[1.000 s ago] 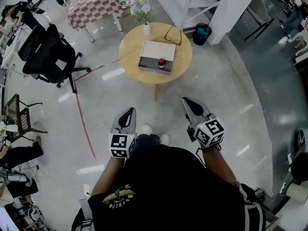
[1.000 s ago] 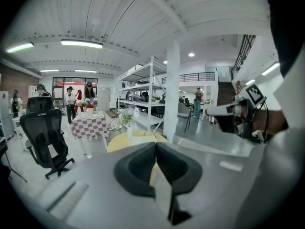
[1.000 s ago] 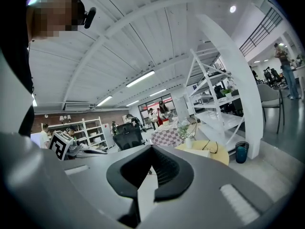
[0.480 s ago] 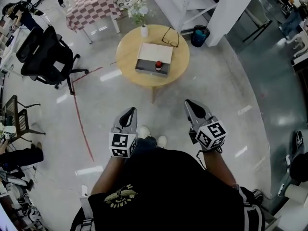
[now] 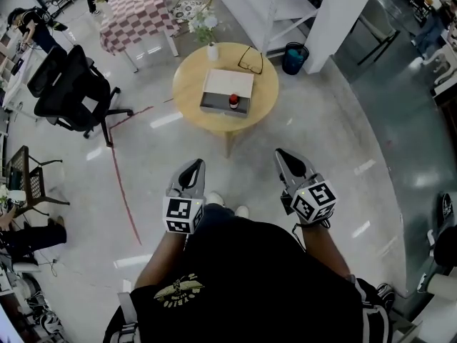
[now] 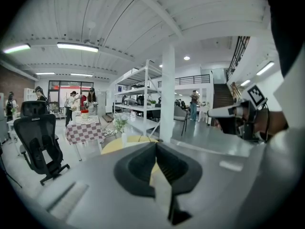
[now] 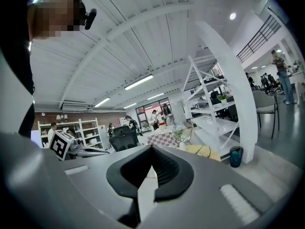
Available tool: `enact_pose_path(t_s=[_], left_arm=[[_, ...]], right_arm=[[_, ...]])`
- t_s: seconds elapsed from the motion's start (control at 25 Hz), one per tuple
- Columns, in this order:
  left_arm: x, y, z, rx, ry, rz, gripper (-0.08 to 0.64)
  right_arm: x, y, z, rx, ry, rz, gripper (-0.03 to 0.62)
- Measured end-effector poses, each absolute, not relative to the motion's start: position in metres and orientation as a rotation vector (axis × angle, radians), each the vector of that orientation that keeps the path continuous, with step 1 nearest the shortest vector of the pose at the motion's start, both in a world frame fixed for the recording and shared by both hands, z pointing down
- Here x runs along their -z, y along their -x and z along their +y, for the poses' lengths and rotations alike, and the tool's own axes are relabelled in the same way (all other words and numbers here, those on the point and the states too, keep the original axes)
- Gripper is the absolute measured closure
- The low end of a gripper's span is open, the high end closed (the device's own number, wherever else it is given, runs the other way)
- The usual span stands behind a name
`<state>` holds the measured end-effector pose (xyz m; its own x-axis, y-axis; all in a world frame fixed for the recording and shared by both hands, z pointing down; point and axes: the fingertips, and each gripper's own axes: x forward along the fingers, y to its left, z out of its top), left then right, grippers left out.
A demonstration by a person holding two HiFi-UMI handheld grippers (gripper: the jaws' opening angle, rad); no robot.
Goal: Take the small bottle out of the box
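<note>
The left gripper (image 5: pixel 193 166) has its fingers (image 6: pixel 136 168) pressed together on nothing. Well ahead of both pairs of fingertips, roughly midway between them, the round tabletop (image 5: pixel 187 84) carries the box (image 5: pixel 223 84). The small bottle (image 5: pixel 233 101), red-capped, stands upright inside it at the edge nearest the fingers. The right gripper (image 5: pixel 283 154) is likewise closed and empty.

No word, brand or number can be read anywhere. Only square black-and-white markers are carried by the left gripper (image 5: pixel 191 166) and the right gripper (image 5: pixel 285 156), toward 6 o'clock.
</note>
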<state>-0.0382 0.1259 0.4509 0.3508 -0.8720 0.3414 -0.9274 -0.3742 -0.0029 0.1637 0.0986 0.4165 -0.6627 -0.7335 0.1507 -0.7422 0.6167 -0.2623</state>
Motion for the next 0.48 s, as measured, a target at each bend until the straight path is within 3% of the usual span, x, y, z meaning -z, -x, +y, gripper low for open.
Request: enact_pose_path(t_s=[0.48], left_arm=[[-0.446, 0.055, 0.117, -0.466, -2.398, -1.674, 0.56]], right_arm=[[-0.421, -0.16, 0.091, -0.503, -1.269, -2.795, 0.584]])
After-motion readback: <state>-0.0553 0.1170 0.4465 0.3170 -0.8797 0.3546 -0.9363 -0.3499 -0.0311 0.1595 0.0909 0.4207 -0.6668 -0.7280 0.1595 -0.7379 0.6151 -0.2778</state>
